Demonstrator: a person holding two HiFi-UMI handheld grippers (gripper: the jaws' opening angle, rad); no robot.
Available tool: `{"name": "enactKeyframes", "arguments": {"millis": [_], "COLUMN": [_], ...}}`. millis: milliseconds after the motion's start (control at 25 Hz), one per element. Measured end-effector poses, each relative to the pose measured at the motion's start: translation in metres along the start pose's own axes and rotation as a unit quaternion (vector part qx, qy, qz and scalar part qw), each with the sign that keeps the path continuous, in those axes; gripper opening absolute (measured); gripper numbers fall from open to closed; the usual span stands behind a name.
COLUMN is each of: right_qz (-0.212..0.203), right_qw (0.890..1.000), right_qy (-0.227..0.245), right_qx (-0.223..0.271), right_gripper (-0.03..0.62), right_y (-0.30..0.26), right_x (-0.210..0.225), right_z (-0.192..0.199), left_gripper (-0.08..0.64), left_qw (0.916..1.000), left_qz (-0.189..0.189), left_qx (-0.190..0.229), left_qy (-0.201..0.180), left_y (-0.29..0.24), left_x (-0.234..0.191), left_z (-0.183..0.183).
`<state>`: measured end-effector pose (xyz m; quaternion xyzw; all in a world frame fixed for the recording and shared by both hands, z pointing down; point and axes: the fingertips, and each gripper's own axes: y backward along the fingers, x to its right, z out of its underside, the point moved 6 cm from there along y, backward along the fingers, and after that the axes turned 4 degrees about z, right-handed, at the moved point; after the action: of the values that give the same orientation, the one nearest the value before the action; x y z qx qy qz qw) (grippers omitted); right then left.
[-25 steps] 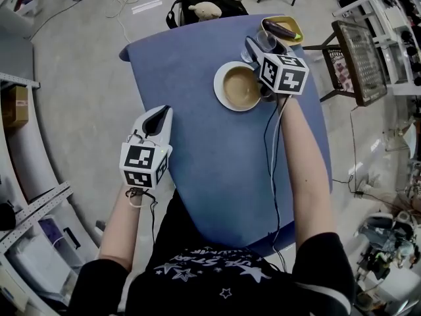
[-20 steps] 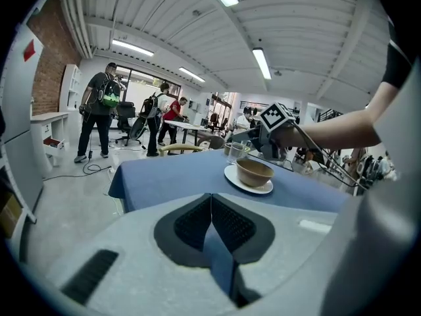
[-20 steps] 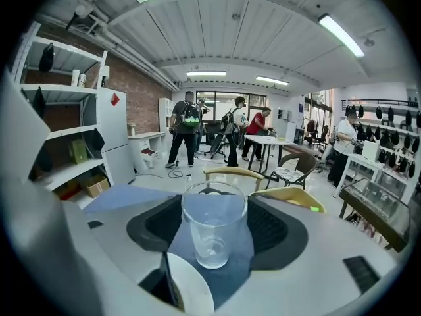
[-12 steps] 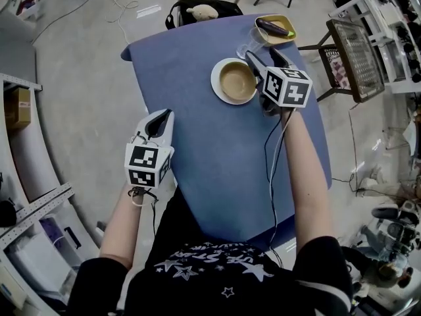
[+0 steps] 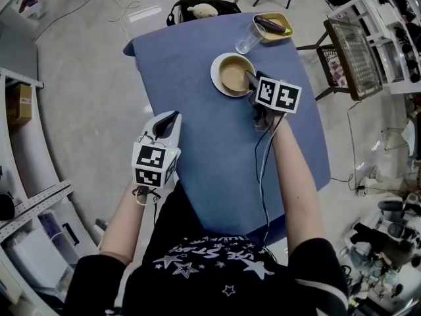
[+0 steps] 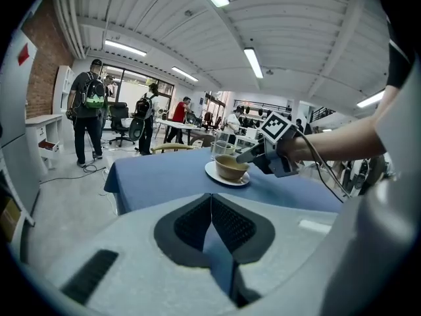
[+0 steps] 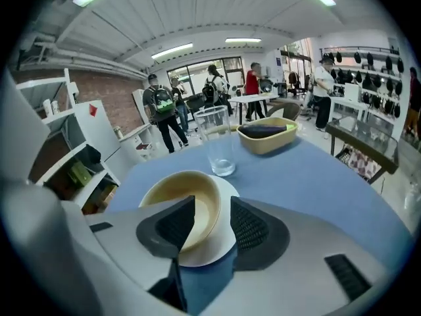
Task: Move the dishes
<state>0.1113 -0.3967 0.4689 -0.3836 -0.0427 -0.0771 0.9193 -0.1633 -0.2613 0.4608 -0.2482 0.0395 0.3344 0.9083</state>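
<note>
1. A blue-covered rectangular table [image 5: 217, 150] filled the middle of the head view, and its centre and lower half lay bare.
2. A tan round bowl [image 7: 191, 203] sat on a white round plate [image 5: 215, 76] in the upper middle of that view, inside the table's far edge.
3. A clear drinking glass [image 5: 248, 38] stood just beyond the plate, apart from it and near the far edge.
4. A shallow yellow dish [image 5: 284, 34] holding a dark purple object [image 5: 271, 24] sat at the table's upper right corner, just beside the glass.
5. The right gripper [image 5: 253, 81] straddled the bowl's near wall, one jaw inside the bowl and the other outside, above the plate.
6. Its jaws had just been closing with the bowl wall between them. A strip of plate seemed to show between the outer pad and the wall, so the pads probably did not yet pinch it.
7. The left gripper [image 5: 168, 118] hung at the table's left edge, well apart from the dishes, with its jaws pressed together on nothing.
</note>
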Motion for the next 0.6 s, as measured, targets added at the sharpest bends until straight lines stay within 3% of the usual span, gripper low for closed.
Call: {"name": "enactKeyframes", "arguments": {"millis": [120, 280, 440, 600], "right_qz": [-0.007, 0.029, 0.047, 0.038], "right_qw": [1.0, 1.0, 0.999, 0.999], "right_qy": [-0.02, 0.007, 0.01, -0.027], "right_qx": [-0.012, 0.0, 0.001, 0.007], "right_gripper": [0.146, 0.057, 0.034, 0.023], "right_y": [-0.0031, -0.0011, 0.0004, 0.0037], "right_x": [-0.0005, 0.0014, 0.002, 0.0022], "right_z": [0.0065, 0.0072, 0.0066, 0.0004], "left_gripper": [0.018, 0.018, 0.018, 0.018], "left_qw": [1.0, 1.0, 1.0, 1.0], "left_qz": [0.002, -0.003, -0.005, -0.005], "left_qx": [-0.002, 0.0, -0.002, 0.001], "left_qy": [-0.002, 0.002, 0.006, 0.008], "left_y": [0.0033, 0.0077, 0.0099, 0.0112], "left_x": [0.0028, 0.0035, 0.0031, 0.0014], "left_z": [0.0021, 0.0056, 0.0091, 0.0078]}}
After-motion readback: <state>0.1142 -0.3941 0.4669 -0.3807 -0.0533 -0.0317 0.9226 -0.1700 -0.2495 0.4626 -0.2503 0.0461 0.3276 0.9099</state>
